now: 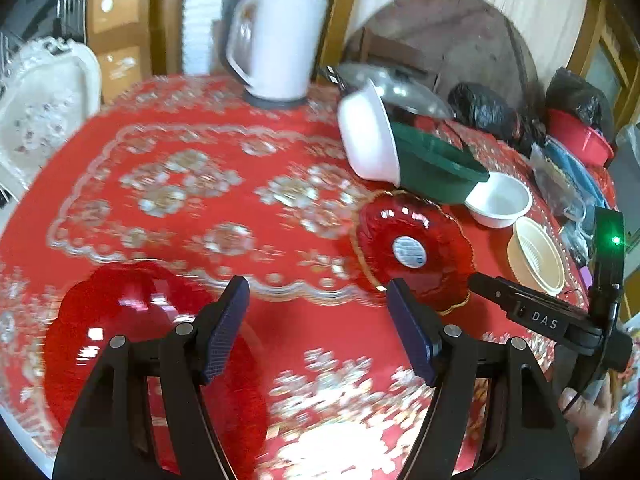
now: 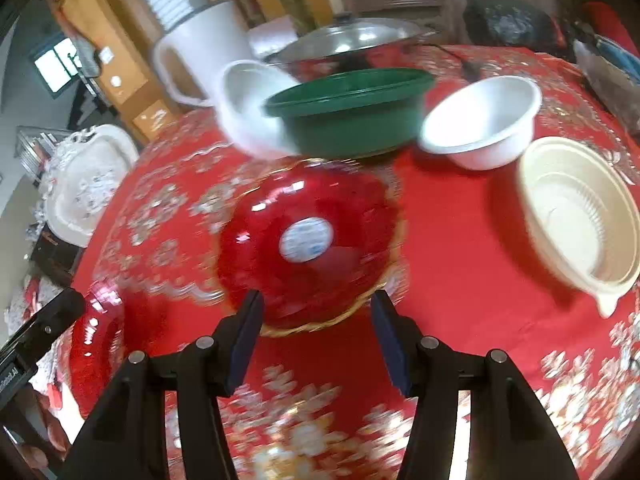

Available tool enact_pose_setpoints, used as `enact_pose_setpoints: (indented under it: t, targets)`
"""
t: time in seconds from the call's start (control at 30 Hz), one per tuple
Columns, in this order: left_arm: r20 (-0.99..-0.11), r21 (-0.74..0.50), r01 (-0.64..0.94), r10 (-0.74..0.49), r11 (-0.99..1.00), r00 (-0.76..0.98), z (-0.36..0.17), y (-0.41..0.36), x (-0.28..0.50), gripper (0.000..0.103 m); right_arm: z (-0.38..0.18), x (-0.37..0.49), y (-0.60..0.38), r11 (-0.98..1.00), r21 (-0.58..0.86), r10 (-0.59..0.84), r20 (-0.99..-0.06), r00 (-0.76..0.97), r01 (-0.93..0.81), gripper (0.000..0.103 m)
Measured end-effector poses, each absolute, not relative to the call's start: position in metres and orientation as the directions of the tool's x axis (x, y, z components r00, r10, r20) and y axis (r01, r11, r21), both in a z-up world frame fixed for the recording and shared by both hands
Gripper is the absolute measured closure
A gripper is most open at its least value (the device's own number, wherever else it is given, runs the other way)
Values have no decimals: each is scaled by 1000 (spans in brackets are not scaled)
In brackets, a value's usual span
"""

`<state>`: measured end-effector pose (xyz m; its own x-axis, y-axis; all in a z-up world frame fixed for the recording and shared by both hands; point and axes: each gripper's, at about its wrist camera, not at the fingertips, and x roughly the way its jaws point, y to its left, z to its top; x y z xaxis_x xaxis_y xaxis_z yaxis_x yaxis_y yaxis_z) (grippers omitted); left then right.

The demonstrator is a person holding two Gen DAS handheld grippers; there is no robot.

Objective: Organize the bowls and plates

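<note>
1. The left gripper (image 1: 318, 330) stands open over the cloth, its ribbed dark-blue pads (image 1: 224, 328) holding nothing; the right gripper (image 2: 316, 338) is likewise apart and empty, its jaws parted with only cloth between them.
2. A glossy red glass plate (image 2: 308, 240), scalloped with a gilt rim and a round white sticker in its middle, lies just ahead of the right gripper's fingertips, not touched.
3. A second red plate (image 1: 132, 332), smooth and shiny, lies under and left of the left gripper's left finger.
4. Beyond the stickered plate stands a dark green plastic bowl (image 2: 352, 112); a white bowl (image 2: 248, 108) leans tilted against its left side.
5. Right of the green one sits a small white bowl (image 2: 480, 120), upright, and nearer, a cream ribbed plastic bowl (image 2: 576, 220) with a lip tab.
6. Farther back are a white jug (image 1: 276, 44) and a steel lidded pot (image 2: 352, 44).
7. All rest on a table under a red tablecloth (image 1: 200, 200) with shiny floral patterning.
8. The path from either gripper to its nearest plate is open.
</note>
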<state>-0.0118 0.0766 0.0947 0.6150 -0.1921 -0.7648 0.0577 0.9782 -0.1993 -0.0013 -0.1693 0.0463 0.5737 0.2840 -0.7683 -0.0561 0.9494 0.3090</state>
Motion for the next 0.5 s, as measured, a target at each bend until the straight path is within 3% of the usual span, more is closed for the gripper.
enact_pose_setpoints:
  t: [0.37, 0.5]
  targets:
    - [-841, -168, -2, -143, 986, 521, 54, 21, 57, 31, 26, 49, -206, 930, 366, 298, -796, 526, 27, 47]
    - [-859, -141, -23, -111, 990, 500, 42, 14, 72, 31, 24, 62, -205, 947, 321, 270, -807, 525, 8, 47]
